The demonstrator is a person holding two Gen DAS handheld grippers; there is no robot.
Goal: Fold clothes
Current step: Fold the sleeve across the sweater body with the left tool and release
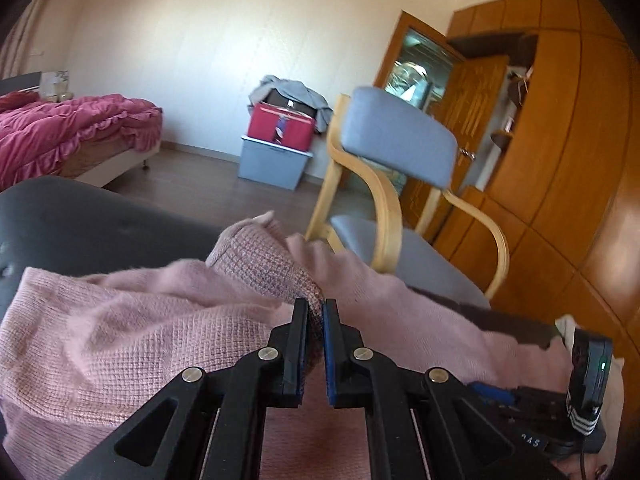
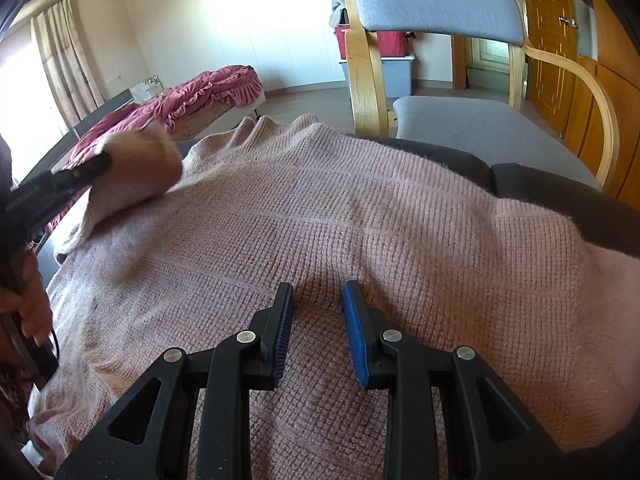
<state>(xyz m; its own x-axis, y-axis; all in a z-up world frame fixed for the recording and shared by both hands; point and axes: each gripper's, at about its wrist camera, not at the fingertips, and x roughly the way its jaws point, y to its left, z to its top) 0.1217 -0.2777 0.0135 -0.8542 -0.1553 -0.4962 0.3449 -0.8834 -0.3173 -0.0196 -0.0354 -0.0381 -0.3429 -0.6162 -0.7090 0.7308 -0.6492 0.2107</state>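
A pink knit sweater point(image 2: 360, 216) lies spread over a dark padded surface point(image 1: 80, 216), its ribbed collar point(image 2: 260, 128) at the far end. My left gripper point(image 1: 316, 304) is shut on a sleeve cuff point(image 1: 260, 264), which stands up from its pads. The right wrist view shows that left gripper point(image 2: 106, 162) at the left, blurred, carrying the sleeve point(image 2: 136, 168) over the sweater's body, with a hand point(image 2: 32, 304) on its handle. My right gripper point(image 2: 318, 292) points down at the middle of the sweater with its jaws partly apart. Flat fabric lies under the gap and nothing is pinched.
A grey-cushioned chair point(image 2: 440, 4) with bent wooden arms stands just past the padded surface. Behind it are a red box point(image 1: 280, 124) on a grey bin, a bed with magenta bedding point(image 1: 60, 128) at the left and a wooden wardrobe point(image 1: 560, 140) at the right.
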